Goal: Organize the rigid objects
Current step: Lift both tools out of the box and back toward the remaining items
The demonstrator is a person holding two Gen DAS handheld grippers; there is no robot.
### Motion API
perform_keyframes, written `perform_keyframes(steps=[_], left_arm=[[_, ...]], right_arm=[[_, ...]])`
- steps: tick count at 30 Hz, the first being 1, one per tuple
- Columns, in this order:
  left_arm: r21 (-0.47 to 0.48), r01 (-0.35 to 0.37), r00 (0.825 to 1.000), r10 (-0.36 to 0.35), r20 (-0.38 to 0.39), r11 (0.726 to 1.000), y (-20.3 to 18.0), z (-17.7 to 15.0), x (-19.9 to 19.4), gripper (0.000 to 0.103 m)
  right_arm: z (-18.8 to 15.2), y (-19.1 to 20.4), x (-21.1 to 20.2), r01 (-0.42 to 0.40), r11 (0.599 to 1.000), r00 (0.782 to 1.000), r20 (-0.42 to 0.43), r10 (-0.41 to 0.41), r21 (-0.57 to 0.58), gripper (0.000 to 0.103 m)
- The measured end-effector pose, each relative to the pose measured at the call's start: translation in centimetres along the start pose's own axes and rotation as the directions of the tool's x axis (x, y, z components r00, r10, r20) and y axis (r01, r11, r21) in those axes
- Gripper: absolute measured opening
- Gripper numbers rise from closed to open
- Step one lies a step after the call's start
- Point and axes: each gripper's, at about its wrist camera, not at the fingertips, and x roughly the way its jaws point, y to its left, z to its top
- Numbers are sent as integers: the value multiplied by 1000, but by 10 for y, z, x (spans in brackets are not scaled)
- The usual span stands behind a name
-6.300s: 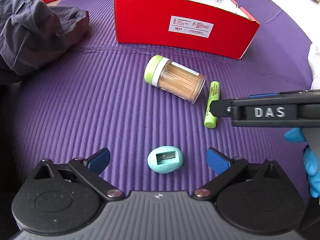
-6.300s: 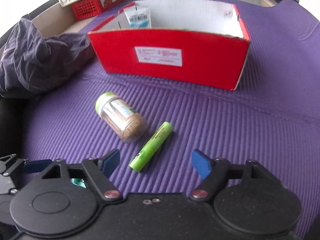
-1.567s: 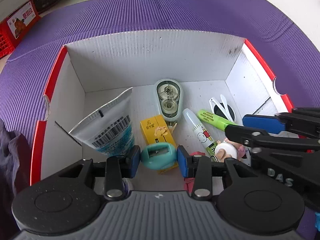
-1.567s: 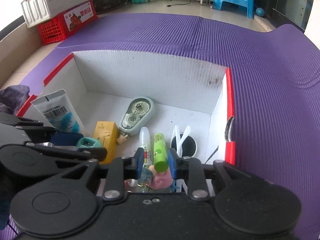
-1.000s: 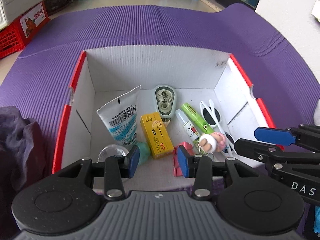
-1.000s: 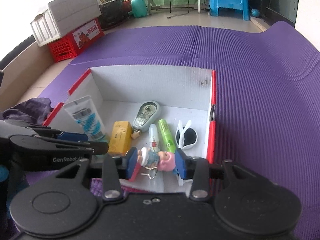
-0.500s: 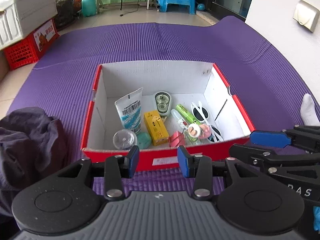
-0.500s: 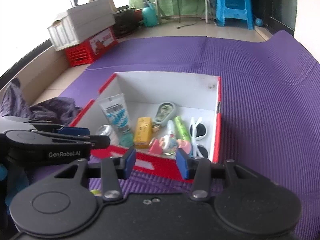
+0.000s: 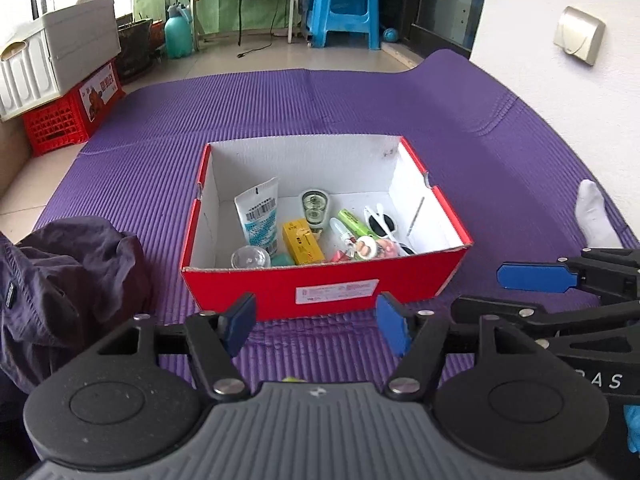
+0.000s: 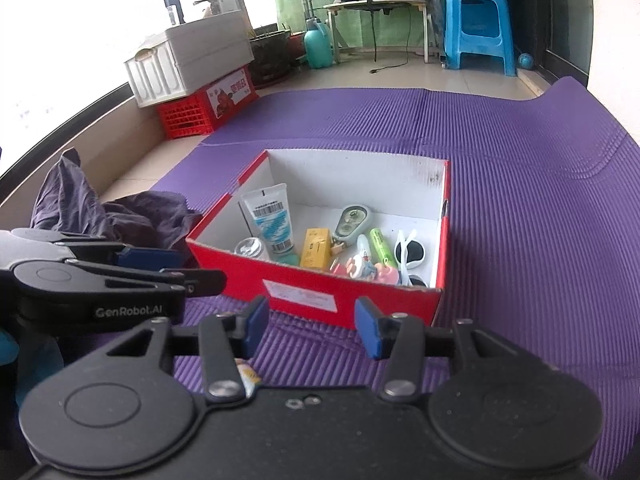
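The red box (image 9: 324,286) sits on the purple mat (image 9: 360,100), open at the top, with its white inside walls showing. Inside it, a white tube (image 9: 258,220) with a barcode leans toward the left wall, and a clear round jar (image 9: 250,258) lies at the near-left corner in front of the tube. A yellow carton (image 9: 302,242) lies right of the tube, with a teal sharpener (image 9: 282,260) tucked by its near end. Behind the carton rests a pale green tape dispenser (image 9: 315,206). A green highlighter (image 9: 354,222) and white sunglasses (image 9: 382,222) lie toward the right wall, and a small doll figure (image 9: 370,247) sits near the front wall; the small pink pieces beside it are too blurred to name.

The left tool (image 9: 316,324) hovers on the near side of the box, blue pads apart with nothing between them. The right tool (image 10: 308,326) hangs at the same side, right of the left one, its pads likewise spread and empty.

A dark cloth (image 9: 60,276) is heaped on the mat left of the box. A red crate (image 9: 68,114) under a white bin (image 9: 56,54) stands beyond the mat's far-left corner, and a blue stool (image 9: 342,4) stands far behind the box.
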Motion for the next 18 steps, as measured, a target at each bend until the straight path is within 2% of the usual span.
perform_keyframes(steps=[8, 10, 14, 16, 18], left_arm=[[-17, 14, 1000, -13, 9, 1000, -1, -20, -25, 67], [-37, 12, 1000, -12, 9, 999, 0, -27, -31, 76], [-52, 1, 1000, -1, 13, 999, 1, -41, -43, 78], [-51, -1, 1000, 1, 14, 999, 1, -46, -47, 86], [-53, 1, 1000, 0, 18, 999, 0, -51, -53, 88]], right_arm=[[-20, 6, -23, -13, 1000, 1000, 13, 13, 1, 68], [-26, 8, -28, -18, 1000, 1000, 14, 17, 6, 73], [-36, 10, -37, -31, 999, 999, 23, 30, 26, 86], [-41, 11, -41, -36, 999, 999, 28, 35, 37, 90], [-46, 12, -45, -45, 998, 998, 38, 44, 44, 96]])
